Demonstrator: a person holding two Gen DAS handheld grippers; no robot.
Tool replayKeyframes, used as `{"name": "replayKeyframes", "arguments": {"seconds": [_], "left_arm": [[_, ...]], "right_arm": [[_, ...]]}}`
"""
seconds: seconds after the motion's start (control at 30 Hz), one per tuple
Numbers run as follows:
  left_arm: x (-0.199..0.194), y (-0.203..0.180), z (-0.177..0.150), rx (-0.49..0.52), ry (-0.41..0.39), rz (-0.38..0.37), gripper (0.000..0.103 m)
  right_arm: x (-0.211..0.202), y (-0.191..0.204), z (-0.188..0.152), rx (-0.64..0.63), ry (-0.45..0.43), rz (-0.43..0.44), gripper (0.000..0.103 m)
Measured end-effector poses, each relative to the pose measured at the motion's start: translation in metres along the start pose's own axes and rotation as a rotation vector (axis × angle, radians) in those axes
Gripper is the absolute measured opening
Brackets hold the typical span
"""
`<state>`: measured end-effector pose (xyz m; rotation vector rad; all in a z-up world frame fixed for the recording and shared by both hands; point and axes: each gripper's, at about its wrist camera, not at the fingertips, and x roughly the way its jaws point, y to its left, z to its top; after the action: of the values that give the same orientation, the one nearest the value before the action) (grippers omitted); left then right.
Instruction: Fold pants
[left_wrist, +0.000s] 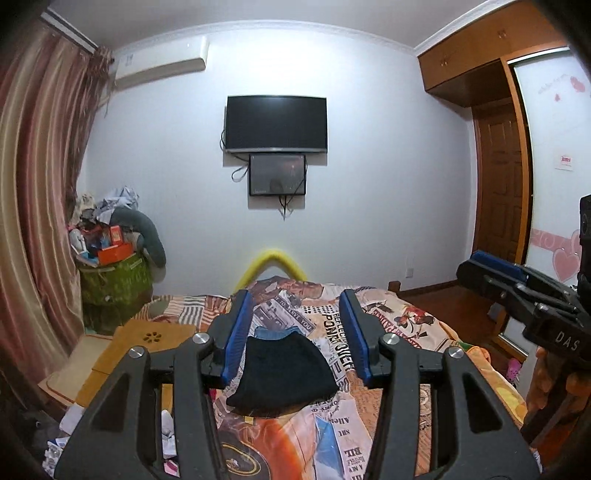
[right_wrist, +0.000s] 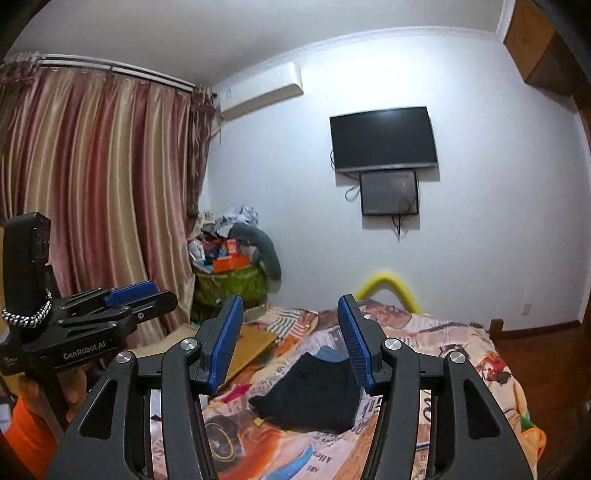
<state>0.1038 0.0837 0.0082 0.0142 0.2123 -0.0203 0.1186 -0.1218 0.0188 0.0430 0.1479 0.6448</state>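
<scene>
Dark folded pants (left_wrist: 282, 373) lay on the bed (left_wrist: 399, 328). Left gripper (left_wrist: 295, 328) and right gripper (right_wrist: 291, 332) hovered above them, both with jaws spread, holding nothing.

Folded pants (left_wrist: 282, 373) lying on the bed (left_wrist: 399, 332), television (left_wrist: 276, 123) on the wall behind, heaped basket (left_wrist: 114, 284) left of the bed, wardrobe (left_wrist: 498, 74) right.
</scene>
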Motion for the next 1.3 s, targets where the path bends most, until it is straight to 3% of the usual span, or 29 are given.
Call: {"name": "replayKeyframes", "arguments": {"seconds": [0.17,0.27,0.33,0.43,0.7,1.3], "left_arm": [[-0.022,-0.009,-0.014,0.001,-0.01,0.02,0.063],[-0.026,-0.01,-0.022,-0.017,0.001,0.023,0.079],[-0.03,-0.01,-0.026,-0.023,-0.001,0.03,0.094],[-0.036,-0.012,-0.031,-0.014,-0.015,0.061,0.098],[-0.042,-0.012,-0.037,-0.02,-0.021,0.055,0.102],[-0.039,-0.013,-0.04,-0.023,-0.011,0.046,0.102]], "right_arm": [[-0.007,0.005,-0.012,0.023,0.014,0.002,0.049],[-0.013,0.009,-0.016,0.018,0.02,-0.023,0.051],[-0.014,0.01,-0.017,0.02,0.028,-0.037,0.061],[-0.018,0.008,-0.017,0.026,0.025,-0.062,0.073],[-0.025,0.008,-0.026,0.036,0.028,-0.106,0.1],[-0.03,0.01,-0.034,0.026,0.058,-0.134,0.102]]}}
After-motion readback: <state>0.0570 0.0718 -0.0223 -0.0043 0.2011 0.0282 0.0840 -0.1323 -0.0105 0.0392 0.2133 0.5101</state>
